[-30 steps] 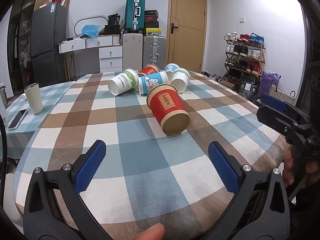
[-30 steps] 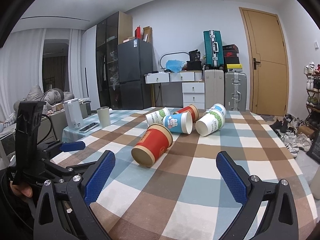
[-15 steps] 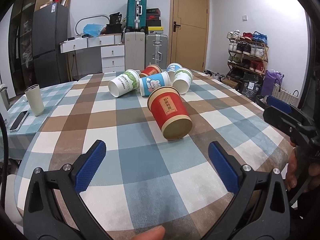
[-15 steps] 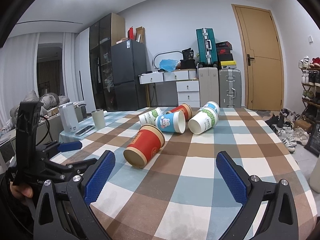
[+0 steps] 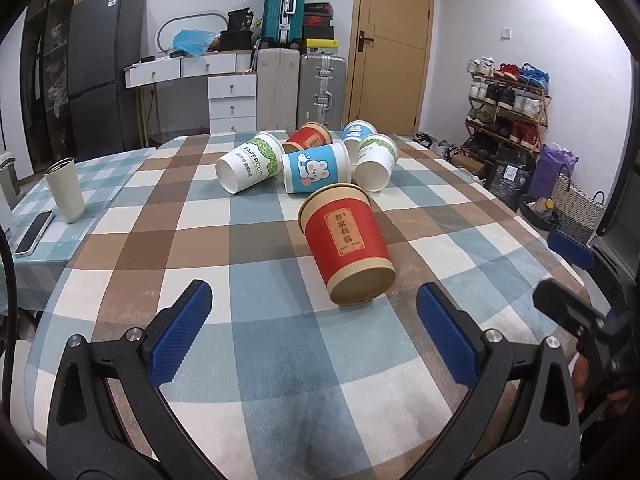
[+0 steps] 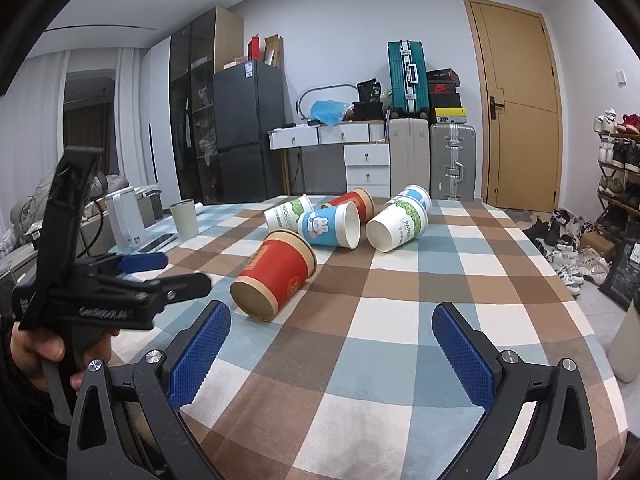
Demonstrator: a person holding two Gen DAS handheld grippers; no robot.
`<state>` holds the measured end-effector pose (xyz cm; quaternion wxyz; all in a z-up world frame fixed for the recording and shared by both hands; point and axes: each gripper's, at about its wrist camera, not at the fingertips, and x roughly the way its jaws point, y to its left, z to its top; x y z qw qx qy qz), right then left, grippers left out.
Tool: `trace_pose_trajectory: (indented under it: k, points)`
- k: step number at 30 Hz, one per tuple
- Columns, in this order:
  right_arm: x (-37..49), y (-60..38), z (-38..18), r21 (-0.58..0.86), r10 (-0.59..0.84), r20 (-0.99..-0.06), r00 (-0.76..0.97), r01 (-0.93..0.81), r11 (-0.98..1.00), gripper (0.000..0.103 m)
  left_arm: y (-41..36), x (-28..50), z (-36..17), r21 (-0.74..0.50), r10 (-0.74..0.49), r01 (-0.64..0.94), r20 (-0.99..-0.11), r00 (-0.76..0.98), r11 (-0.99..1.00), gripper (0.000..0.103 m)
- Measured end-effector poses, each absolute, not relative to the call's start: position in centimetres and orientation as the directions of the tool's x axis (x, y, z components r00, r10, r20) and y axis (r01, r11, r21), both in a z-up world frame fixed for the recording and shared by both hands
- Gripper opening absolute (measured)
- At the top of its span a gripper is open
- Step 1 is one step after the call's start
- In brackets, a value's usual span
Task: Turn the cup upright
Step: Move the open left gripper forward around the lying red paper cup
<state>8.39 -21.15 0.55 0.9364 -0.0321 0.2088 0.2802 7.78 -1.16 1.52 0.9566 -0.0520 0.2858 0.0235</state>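
Observation:
A red paper cup (image 5: pixel 346 240) lies on its side on the checked tablecloth (image 5: pixel 248 320), its base toward me; it also shows in the right wrist view (image 6: pixel 276 276). Behind it lie several more tipped cups: a blue rabbit cup (image 5: pixel 314 167), a white green-leaf cup (image 5: pixel 248 162), another white cup (image 5: pixel 376 160), a red cup (image 5: pixel 308 138). My left gripper (image 5: pixel 316 330) is open and empty, just short of the red cup. My right gripper (image 6: pixel 330 348) is open and empty, to the right of that cup.
A beige tumbler (image 5: pixel 65 190) and a phone (image 5: pixel 34 232) sit on the adjoining table at the left. A white kettle (image 6: pixel 125 220) stands there too. Suitcases, drawers, a fridge and a shoe rack (image 5: pixel 506 108) line the walls beyond the table.
Both grippers have moved forward a little toward the red cup, which looks larger now. The cups have not moved. Both stay open.

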Motion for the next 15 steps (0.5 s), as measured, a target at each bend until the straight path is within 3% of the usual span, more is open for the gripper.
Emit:
trace_pose_trajectory:
  k: [15]
  points:
    - [8.7,-21.2,0.4,0.049,0.497,-0.419,0.760,-0.528,0.848,0.103,-2.5,14.6,0.6,-0.079,0.035,-0.106,-0.620,0.784,0.991,0.102]
